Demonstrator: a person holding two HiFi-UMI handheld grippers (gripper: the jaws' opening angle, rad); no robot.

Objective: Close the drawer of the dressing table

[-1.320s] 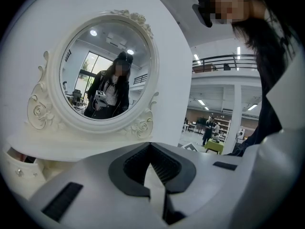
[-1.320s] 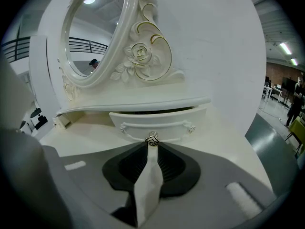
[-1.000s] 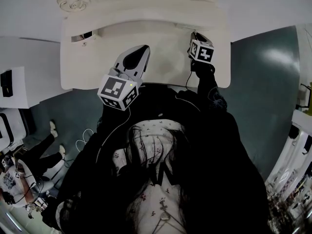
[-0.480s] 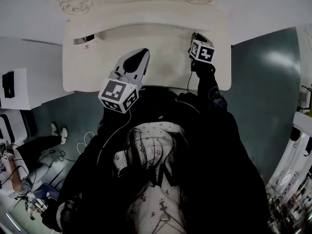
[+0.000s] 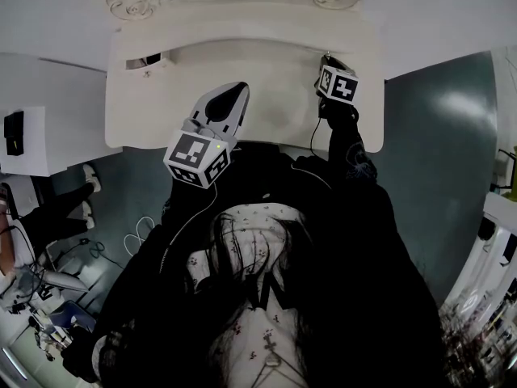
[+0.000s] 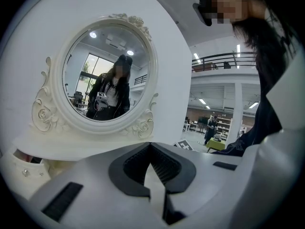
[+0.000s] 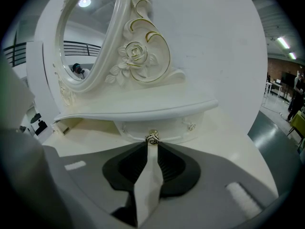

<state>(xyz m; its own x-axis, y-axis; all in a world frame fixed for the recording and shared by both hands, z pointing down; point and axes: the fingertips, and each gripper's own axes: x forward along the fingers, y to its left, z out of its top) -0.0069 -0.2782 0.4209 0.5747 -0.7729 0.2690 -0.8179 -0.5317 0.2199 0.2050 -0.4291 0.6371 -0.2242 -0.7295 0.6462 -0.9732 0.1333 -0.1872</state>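
Your right gripper (image 7: 152, 149) has its jaws closed, tips together and holding nothing between them. Those tips rest right against the small gold knob (image 7: 152, 138) of the drawer (image 7: 167, 129). The drawer sits tucked under the shelf below the mirror (image 6: 107, 75), on the right side of the dressing table (image 5: 266, 124). You cannot tell from here whether it is fully home.

Your left gripper (image 5: 232, 95) hangs over the middle of the tabletop, its jaws closed too and empty.

Compared with a second ago, both grippers keep almost the same places against the table, and only the whole head view has slid a little. At the table's left end another drawer (image 5: 146, 60) is as open as it was. The person on the floor (image 5: 60, 208) at the left has shifted their legs.
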